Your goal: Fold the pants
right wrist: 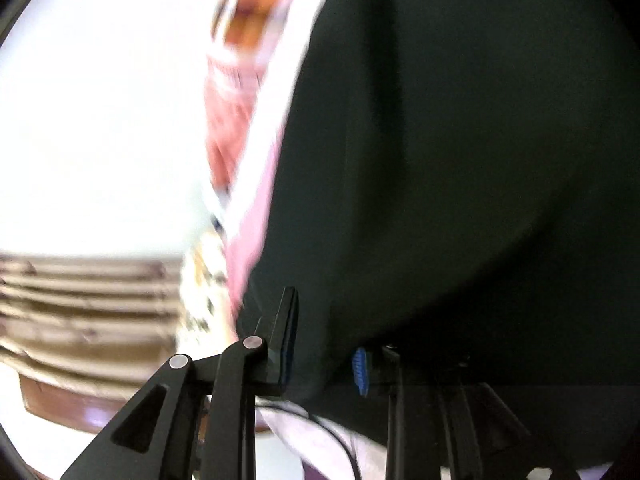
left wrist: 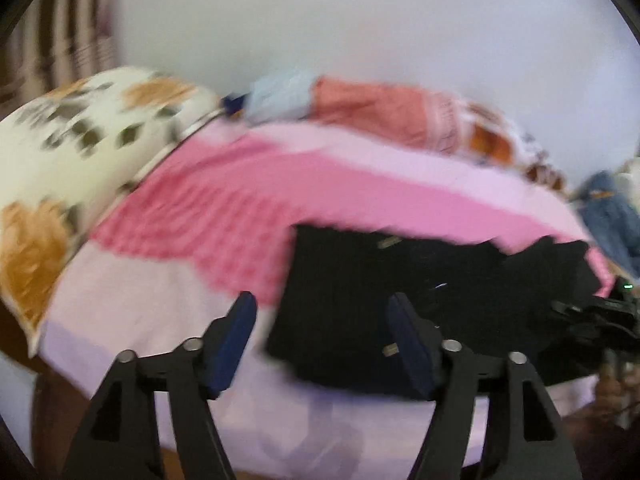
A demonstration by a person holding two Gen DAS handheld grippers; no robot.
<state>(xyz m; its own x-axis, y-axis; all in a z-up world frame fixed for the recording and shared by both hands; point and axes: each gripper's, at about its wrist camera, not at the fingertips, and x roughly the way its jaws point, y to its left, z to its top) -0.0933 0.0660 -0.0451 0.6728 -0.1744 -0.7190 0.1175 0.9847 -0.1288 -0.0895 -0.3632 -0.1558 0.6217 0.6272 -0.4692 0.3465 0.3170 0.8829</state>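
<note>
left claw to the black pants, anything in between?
Nothing visible. The left claw is open above the pink bedspread, and the folded black pants lie right ahead of it, one finger already overlapping their near edge. The pillow and the clothes by the wall sit well off that path.

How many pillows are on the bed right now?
1 clearly: a white pillow with orange and grey print at the bed's left end, beside the pink sheet. A similar printed fabric lies at the far right edge; blur hides whether it is a second pillow.
</note>
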